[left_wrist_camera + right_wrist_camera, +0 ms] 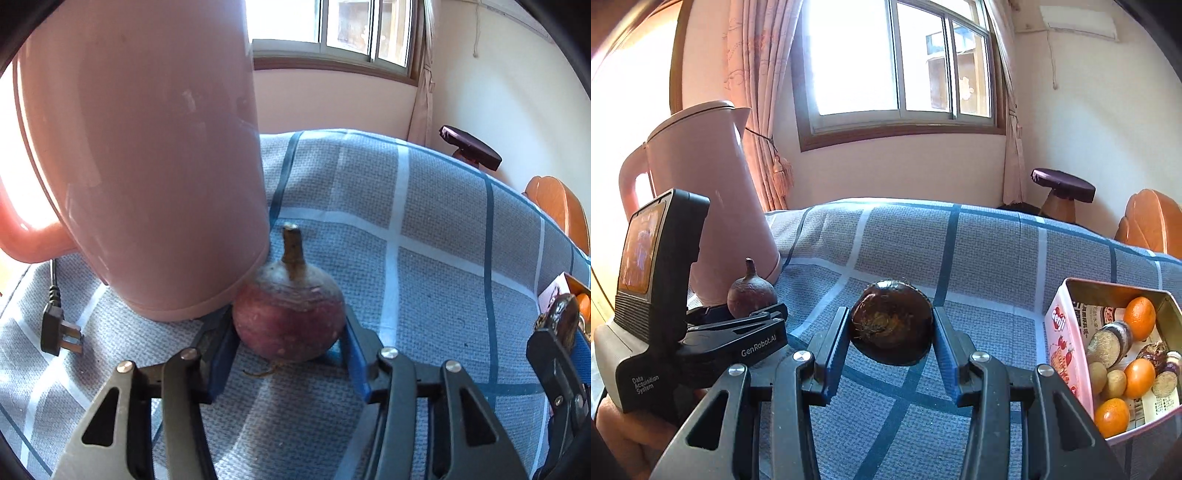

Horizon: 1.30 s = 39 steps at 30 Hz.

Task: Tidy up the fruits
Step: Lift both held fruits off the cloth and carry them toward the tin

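A round reddish-purple fruit with a stubby stem [290,314] sits on the checked blue cloth between the fingers of my left gripper [290,332], whose jaws close on its sides; it also shows in the right wrist view [751,295]. My right gripper [891,328] is shut on a dark brown round fruit [891,325] and holds it just above the cloth. A pink tin box [1067,332] at the right holds oranges [1141,317] and several other fruits and roots.
A tall pink kettle [147,166] stands right beside the left fruit, touching it, and also shows in the right wrist view [713,192]. Its black plug [59,332] lies on the cloth. A stool [1063,192] and a wooden chair [1148,221] stand beyond the table's edge.
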Each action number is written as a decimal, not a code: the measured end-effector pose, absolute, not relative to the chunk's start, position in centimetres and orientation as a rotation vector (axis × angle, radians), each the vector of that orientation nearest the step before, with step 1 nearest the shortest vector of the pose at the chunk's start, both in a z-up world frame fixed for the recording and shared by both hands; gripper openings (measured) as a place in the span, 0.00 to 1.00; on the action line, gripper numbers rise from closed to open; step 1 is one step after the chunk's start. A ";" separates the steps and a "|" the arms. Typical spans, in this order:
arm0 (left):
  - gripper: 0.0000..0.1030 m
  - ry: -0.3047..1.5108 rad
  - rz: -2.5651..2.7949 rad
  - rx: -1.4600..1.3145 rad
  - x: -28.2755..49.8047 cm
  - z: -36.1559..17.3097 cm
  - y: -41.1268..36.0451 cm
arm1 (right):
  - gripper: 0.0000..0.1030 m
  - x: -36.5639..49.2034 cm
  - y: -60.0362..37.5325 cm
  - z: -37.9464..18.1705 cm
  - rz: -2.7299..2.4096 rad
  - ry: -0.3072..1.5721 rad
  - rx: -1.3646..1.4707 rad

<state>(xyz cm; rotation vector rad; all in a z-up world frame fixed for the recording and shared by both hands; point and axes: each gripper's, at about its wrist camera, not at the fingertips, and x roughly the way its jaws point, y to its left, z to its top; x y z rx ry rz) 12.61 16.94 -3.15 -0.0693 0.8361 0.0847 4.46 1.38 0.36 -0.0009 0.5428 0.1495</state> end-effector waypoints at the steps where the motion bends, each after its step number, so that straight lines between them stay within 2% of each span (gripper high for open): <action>1: 0.52 0.813 0.095 -0.059 12.2 -2.7 16.6 | 0.45 4.1 1.5 0.5 0.148 0.524 -0.010; 11: 0.52 0.633 0.148 0.000 9.3 -0.7 16.0 | 0.45 3.0 1.3 1.2 0.134 0.456 -0.021; 39: 0.53 0.526 0.160 -0.005 4.1 0.5 14.3 | 0.45 0.0 -0.5 1.5 0.106 0.433 -0.002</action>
